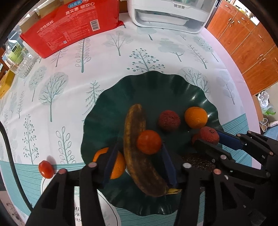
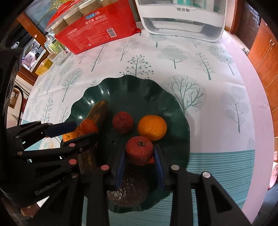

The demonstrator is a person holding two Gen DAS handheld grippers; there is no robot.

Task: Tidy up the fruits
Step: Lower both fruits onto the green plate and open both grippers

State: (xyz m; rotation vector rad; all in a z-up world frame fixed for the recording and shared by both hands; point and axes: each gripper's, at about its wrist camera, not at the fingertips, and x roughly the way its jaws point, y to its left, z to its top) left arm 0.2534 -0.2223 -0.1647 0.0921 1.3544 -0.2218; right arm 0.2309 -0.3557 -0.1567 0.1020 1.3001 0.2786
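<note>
Left wrist view: the left tool stands apart, a small tomato and banana lying loose between its fingers. The right tool clamps a red bumpy fruit over the green plate.

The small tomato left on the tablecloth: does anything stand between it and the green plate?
Nothing visible does. The small tomato lies alone on the tablecloth, with only bare cloth between it and the wavy rim of the green plate.

Dark brown fruit sat half hidden behind right gripper; white appliance was cut off at frame top.
</note>
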